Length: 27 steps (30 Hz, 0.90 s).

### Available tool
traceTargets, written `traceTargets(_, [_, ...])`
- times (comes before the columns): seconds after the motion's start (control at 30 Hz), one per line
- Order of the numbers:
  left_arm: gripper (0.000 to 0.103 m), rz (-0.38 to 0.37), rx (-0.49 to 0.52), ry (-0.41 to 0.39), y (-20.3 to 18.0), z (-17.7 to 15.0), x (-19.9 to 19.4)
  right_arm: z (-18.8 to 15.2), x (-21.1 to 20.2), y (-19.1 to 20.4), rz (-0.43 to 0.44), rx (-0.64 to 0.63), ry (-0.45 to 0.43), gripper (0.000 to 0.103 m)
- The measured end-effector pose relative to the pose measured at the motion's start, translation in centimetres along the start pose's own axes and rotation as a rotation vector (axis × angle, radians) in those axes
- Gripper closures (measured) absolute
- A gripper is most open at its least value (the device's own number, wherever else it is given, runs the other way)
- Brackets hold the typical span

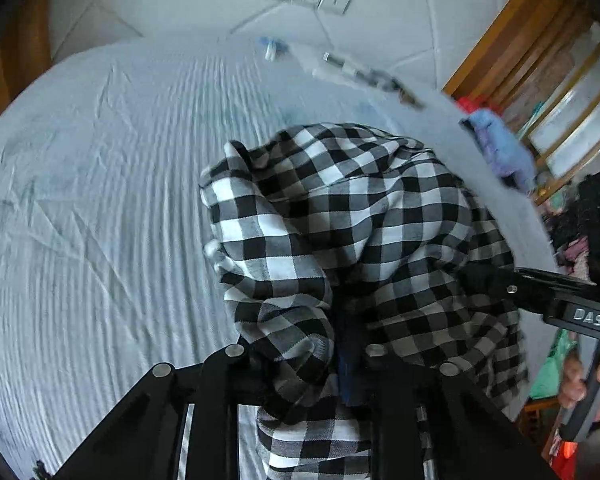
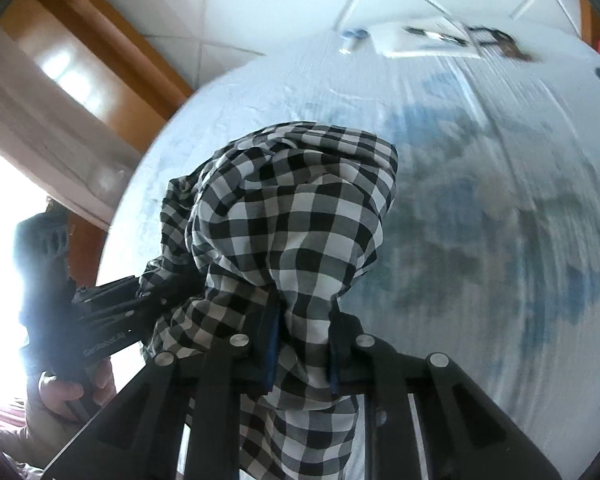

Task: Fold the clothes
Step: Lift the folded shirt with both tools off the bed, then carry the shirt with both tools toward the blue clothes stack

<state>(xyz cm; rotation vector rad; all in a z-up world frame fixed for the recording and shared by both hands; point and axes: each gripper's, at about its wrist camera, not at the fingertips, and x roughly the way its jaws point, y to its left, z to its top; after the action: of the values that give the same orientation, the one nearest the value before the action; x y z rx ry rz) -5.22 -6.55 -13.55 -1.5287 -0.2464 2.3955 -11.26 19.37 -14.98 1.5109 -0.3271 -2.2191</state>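
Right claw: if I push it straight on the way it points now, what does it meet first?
The right claw is already shut on the checked shirt, whose bunched cloth fills the line ahead. Beyond that is probably the bed sheet; depth is unclear.

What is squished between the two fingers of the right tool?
A bunch of the checked shirt. The right wrist view shows the right tool pinching the cloth between its blue-padded fingers, with more shirt hanging below.

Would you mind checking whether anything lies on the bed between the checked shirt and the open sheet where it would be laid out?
Nothing visible does. Both the left gripper and right gripper already grip the checked shirt, and the sheet beside it is bare; small items sit far off near the headboard.
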Motion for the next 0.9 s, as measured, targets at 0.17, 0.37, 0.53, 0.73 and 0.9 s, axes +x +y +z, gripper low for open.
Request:
traceTargets(0.17, [0.031,0.079,-0.020,0.031,0.1,-0.6,2.8,-1.0,1.6,-3.0,0.021,0.056,0.030,0.080])
traceTargets(0.37, [0.030,0.085,-0.002,0.008,-0.4,-0.9,3.6,-1.0,2.6,-4.6,0.028,0.095,0.024,0.045])
traceTargets(0.53, [0.074,0.039,0.012,0.007,-2.0,-0.8,3.0,-1.2,3.3,-4.3,0.071,0.094,0.030,0.072])
traceTargets(0.73, [0.081,-0.034,0.031,-0.055,-4.5,1.5,-0.2,-0.7,-1.5,-2.8,0.032,0.018,-0.053,0.081])
traceTargets(0.9, [0.081,-0.062,0.096,-0.125,-9.5,4.4,-2.3,0.2,-7.5,-3.8,0.004,-0.009,-0.156,0.081])
